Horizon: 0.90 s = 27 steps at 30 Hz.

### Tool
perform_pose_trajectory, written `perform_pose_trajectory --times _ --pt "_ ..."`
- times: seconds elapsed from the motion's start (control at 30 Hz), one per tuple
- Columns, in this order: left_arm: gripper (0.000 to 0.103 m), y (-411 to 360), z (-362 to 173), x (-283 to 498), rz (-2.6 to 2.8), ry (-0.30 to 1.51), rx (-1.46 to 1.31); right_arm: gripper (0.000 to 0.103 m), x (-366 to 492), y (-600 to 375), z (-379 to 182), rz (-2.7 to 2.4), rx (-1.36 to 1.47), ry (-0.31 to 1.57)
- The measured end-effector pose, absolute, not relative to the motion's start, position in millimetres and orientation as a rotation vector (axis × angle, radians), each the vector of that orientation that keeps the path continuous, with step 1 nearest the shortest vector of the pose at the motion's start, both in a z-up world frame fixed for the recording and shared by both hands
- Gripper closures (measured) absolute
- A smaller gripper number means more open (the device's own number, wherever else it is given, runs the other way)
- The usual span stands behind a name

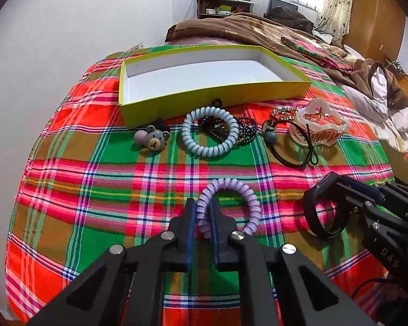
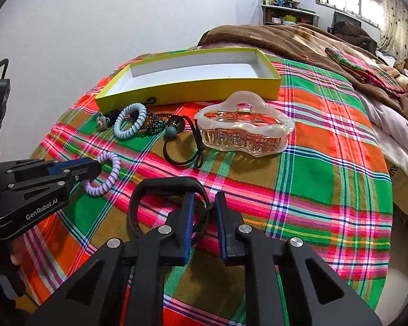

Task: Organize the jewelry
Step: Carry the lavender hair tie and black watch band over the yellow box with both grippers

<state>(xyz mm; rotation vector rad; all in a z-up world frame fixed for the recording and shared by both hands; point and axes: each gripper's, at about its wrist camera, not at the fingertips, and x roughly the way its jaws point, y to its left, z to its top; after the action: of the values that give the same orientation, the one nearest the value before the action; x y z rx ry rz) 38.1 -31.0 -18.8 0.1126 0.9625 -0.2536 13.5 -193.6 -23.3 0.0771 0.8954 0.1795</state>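
Left gripper: left gripper [image 1: 204, 212] is clenched on the lilac spiral-coil plastic hair tie [image 1: 231, 206], pads pinching its near-left arc at about 8 o'clock on the ring, the rest lying on the plaid cloth.
Right gripper: right gripper [image 2: 204, 206] has its jaws drawn in around the right side of the black smooth bangle [image 2: 160, 198]; the left pad sits inside the ring, yet a gap shows by the right pad, so I judge this a loose grasp, not a firm one.
Step in hand: both pieces look ready to be lifted toward the shallow yellow cardboard box with white lining [image 1: 217, 92], at 12 o'clock from both grippers.
Doing it well: lift straight up first, so the coil clears the cloth without stretching; keep the bangle from swinging; carry both over the near wall, lower inside, then release.
Risk: the bangle could slip from such a narrow bite.
Hair tie look: glossy, springy, pulled slightly oval at the pinch.
Bangle look: rigid, matt black, tilted up on edge.
Box: empty, near wall beside the pale-blue coil tie [image 1: 210, 131].
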Motion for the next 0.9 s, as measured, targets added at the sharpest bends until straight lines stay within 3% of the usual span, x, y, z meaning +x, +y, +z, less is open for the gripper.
perform_pose_trajectory --times 0.9 --pt "0.093 -11.0 46.5 58.3 -0.252 0.810 0.063 0.088 37.4 -209.5 47.7 0.126 0.115 0.750"
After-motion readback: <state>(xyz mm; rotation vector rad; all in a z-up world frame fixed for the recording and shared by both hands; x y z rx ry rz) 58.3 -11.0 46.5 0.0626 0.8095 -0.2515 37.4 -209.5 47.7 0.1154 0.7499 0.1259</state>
